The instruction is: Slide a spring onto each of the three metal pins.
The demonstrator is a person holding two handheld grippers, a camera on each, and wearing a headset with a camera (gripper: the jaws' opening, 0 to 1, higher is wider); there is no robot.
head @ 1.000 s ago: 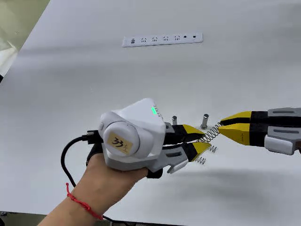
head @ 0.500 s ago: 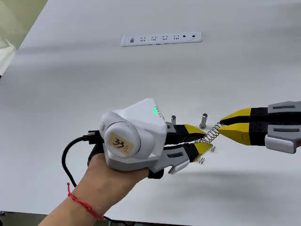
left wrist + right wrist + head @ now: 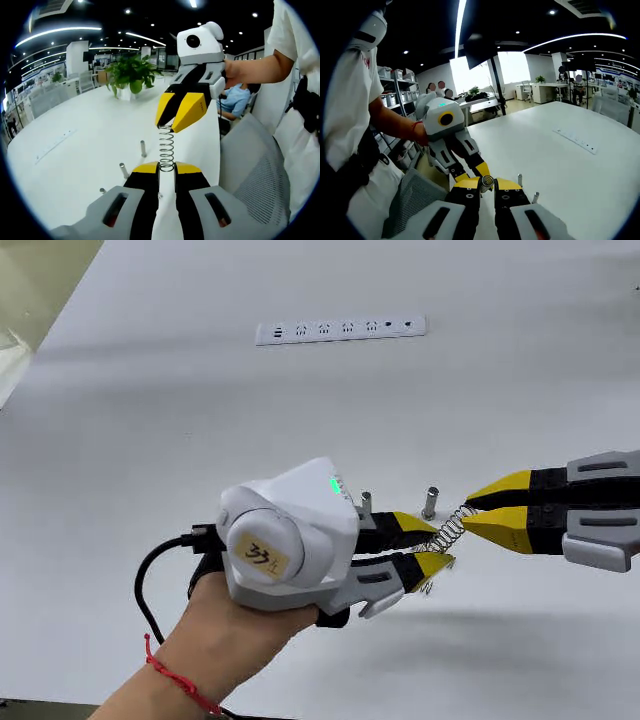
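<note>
A short steel spring (image 3: pixel 450 527) hangs in the air, stretched between the two grippers. My left gripper (image 3: pixel 428 544), held in a hand, grips its near end. My right gripper (image 3: pixel 470 510) comes in from the right, shut on the other end. In the left gripper view the spring (image 3: pixel 166 147) rises from my own jaws to the right gripper (image 3: pixel 172 125) above. In the right gripper view the spring's end (image 3: pixel 486 181) sits between my jaws. Two metal pins (image 3: pixel 367 502) (image 3: pixel 431 503) stand upright on the table just behind; three pins (image 3: pixel 143 148) show in the left gripper view.
A white power strip (image 3: pixel 340 329) lies at the far side of the white table (image 3: pixel 150 440). A loose spring (image 3: pixel 428 587) peeks out below the left gripper's lower jaw. A black cable (image 3: pixel 150 575) trails from the left gripper. A person's arm and body stand behind each gripper.
Both grippers still hold the spring between them. The left gripper has shifted slightly down and now covers most of the loose springs on the table.
</note>
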